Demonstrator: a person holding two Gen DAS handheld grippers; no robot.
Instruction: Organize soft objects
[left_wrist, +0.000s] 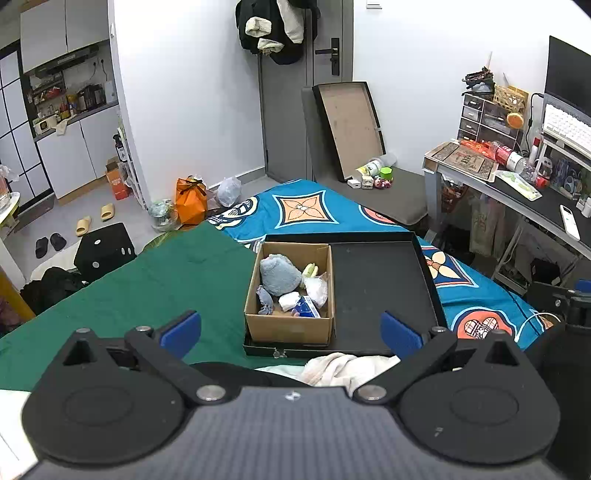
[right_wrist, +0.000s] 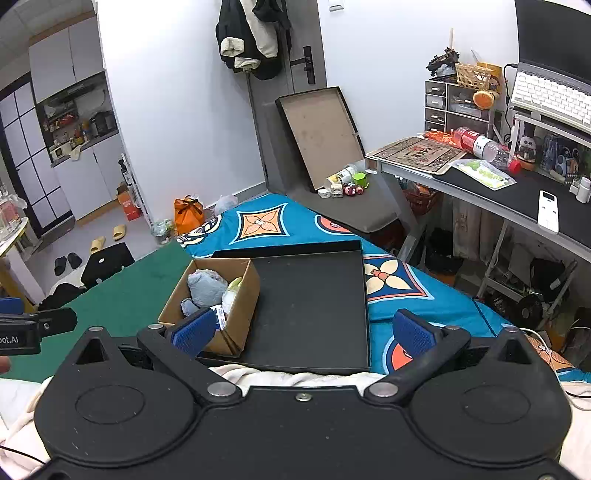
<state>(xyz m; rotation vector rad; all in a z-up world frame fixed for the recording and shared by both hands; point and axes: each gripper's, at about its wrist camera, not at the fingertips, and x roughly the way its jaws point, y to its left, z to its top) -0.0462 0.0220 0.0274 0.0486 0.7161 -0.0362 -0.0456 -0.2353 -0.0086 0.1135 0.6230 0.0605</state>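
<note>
Left hand-held gripper (left_wrist: 291, 332): jaws spread wide, nothing between the blue pads, held above the near edge of the bed.
Right hand-held gripper (right_wrist: 303, 330): likewise wide open and empty.
Cardboard box (left_wrist: 288, 326): sat in the left end of the black tray (left_wrist: 380, 291) on the bed (left_wrist: 306, 210).
Soft objects: grey plush toy (left_wrist: 279, 275), white packets and a blue pack lay inside the box.
Tray's right part: bare.

Both wrist views forward, sharing tray (left_wrist: 388, 288)
</note>
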